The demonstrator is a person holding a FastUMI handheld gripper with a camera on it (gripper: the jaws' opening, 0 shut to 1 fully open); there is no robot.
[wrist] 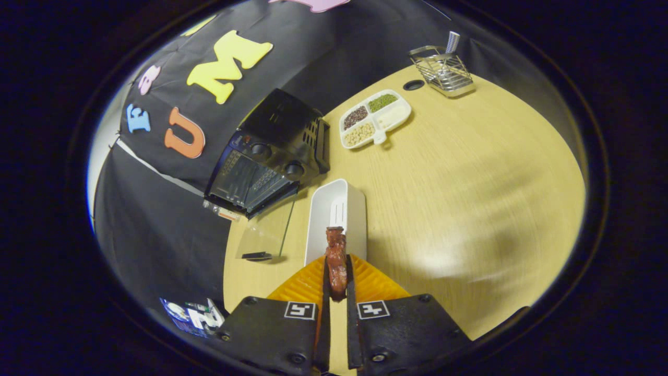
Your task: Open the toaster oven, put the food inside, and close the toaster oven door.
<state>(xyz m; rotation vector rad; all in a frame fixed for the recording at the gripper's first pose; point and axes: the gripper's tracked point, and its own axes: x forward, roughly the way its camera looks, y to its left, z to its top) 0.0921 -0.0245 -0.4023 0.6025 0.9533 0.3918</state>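
Observation:
My gripper [337, 261] is shut on a reddish-brown piece of food [336, 257], held upright between both fingers above the table. Just beyond the fingers lies a long white tray [319, 219], and the food hangs over its near end. A black toaster oven [269, 156] stands past the tray to the left, at the table's edge by the cloth wall. Its glass door [263, 235] is swung down flat and open, with the dark handle at its near end. The rack inside the oven shows through the opening.
A white divided dish [396, 119] with beans and grains sits beyond the tray to the right. Farther back stands a wire basket [443, 73] beside a round hole [413, 84] in the wooden table [469, 198]. Printed papers [190, 313] lie below the table edge at the left.

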